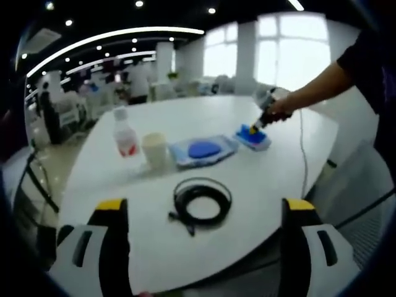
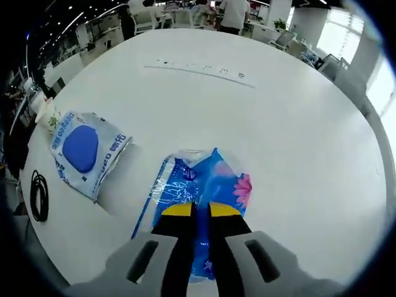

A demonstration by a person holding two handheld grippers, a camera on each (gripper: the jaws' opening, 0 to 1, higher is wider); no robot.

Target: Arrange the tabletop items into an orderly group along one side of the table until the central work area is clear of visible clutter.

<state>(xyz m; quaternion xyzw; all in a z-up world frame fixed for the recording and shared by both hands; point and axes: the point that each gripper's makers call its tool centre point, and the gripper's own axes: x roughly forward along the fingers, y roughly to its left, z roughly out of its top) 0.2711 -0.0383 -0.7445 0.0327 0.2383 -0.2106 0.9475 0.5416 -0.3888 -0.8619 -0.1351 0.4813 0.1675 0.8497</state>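
right claw pinches blue packet, ready to drag it beside wipes pack | left claw gapes above cable | worktop centre still cluttered

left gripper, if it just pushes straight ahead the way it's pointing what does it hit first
Most likely the coiled black cable, which lies on the white table between the open jaws of the left gripper and just ahead of them. Depth is hard to judge, so it could pass above it.

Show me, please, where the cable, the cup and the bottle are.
cable (image 1: pixel 202 202), left gripper view, on the coil's near side.
cup (image 1: pixel 154 150), left gripper view, on its side wall.
bottle (image 1: pixel 125 138), left gripper view, on its label.
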